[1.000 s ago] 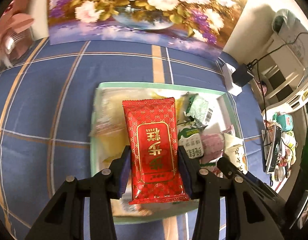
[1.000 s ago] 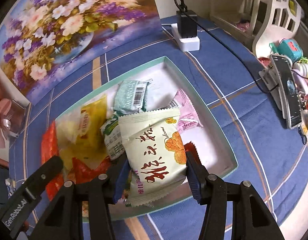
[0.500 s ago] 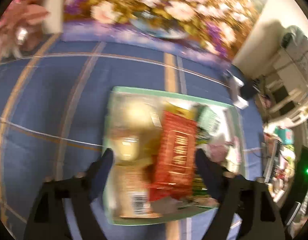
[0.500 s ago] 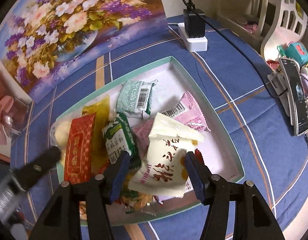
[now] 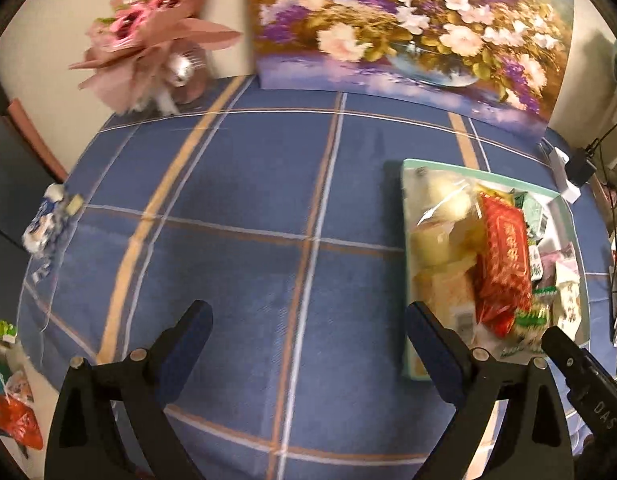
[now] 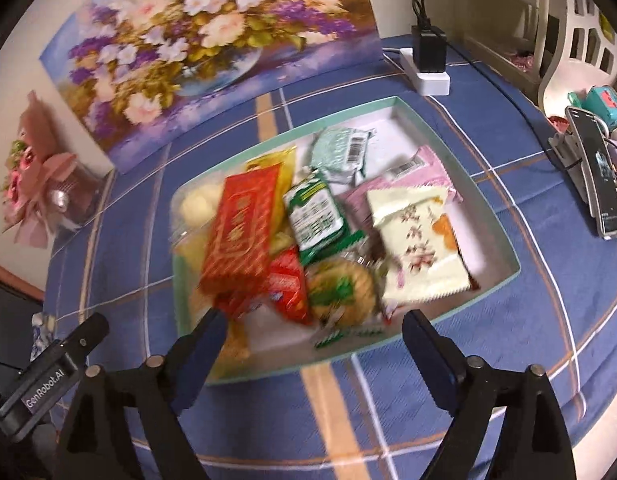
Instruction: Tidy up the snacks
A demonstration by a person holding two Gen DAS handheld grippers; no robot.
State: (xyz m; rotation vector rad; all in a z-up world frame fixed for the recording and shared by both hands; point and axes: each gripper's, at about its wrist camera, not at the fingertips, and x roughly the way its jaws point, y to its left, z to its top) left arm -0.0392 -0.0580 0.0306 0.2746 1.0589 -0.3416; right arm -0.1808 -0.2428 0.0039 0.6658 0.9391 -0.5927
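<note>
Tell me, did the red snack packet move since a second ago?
Yes. The red snack packet left the left tongs and now lies in the tray, beside the green packet.

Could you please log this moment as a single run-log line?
left gripper: open, over tablecloth | right gripper: open, near tray | red packet, cream packet: in tray

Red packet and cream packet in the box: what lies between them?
In the right wrist view, a green-and-white packet lies between the red packet and the cream packet, with a round biscuit pack below it.
</note>
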